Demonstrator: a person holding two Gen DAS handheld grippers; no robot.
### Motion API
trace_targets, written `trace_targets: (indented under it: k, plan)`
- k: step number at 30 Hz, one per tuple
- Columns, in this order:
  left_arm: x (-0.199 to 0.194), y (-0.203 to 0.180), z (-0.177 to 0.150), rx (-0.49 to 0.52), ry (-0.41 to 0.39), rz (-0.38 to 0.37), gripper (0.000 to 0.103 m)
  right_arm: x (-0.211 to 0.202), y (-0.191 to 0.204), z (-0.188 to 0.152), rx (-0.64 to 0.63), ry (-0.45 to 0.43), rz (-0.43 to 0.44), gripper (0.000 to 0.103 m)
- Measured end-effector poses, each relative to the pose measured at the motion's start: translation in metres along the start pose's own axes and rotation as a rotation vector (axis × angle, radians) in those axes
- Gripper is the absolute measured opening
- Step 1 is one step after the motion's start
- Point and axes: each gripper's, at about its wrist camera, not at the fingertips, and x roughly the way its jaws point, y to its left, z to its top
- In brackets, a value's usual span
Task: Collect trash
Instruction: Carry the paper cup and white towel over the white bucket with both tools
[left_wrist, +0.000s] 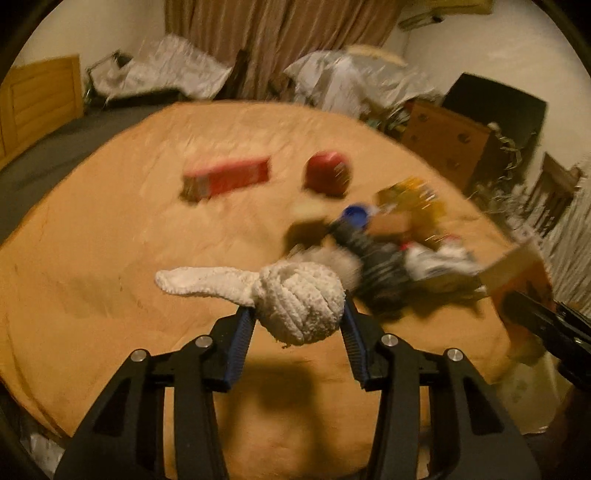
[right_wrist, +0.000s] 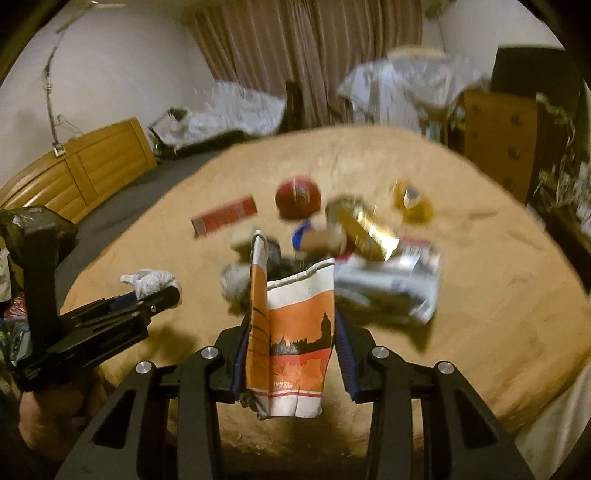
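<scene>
Left-wrist view: the left gripper (left_wrist: 299, 325) clenches a knotted white terry cloth (left_wrist: 301, 301) above the tan bedspread (left_wrist: 110, 258). Right gripper (right_wrist: 293, 347) pinches an orange-and-white paper carton (right_wrist: 295, 332), likely light and crushable, best held across its flat sides; the cloth looks soft and forgiving.
</scene>
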Motion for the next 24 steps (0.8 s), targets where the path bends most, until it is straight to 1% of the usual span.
trace_targets:
  k: [5,9,15,17,24]
  plan:
    - [-0.042,-0.034,0.018,0.045,-0.108,-0.019,0.044,-0.043,-0.002,0.014,-0.025,-0.104,-0.056,0.042]
    - [-0.064,-0.052,0.026,0.066,-0.174,-0.012,0.044,-0.072,-0.002,0.020,-0.049,-0.186,-0.106,0.042]
    - [-0.090,-0.066,0.026,0.083,-0.273,0.033,0.044,-0.109,0.007,0.018,-0.085,-0.297,-0.159,0.042]
    - [-0.094,-0.070,0.027,0.089,-0.291,0.041,0.044,-0.115,0.006,0.017,-0.086,-0.305,-0.159,0.042]
    - [-0.098,-0.073,0.028,0.089,-0.286,0.033,0.044,-0.120,0.003,0.018,-0.079,-0.302,-0.156,0.042]
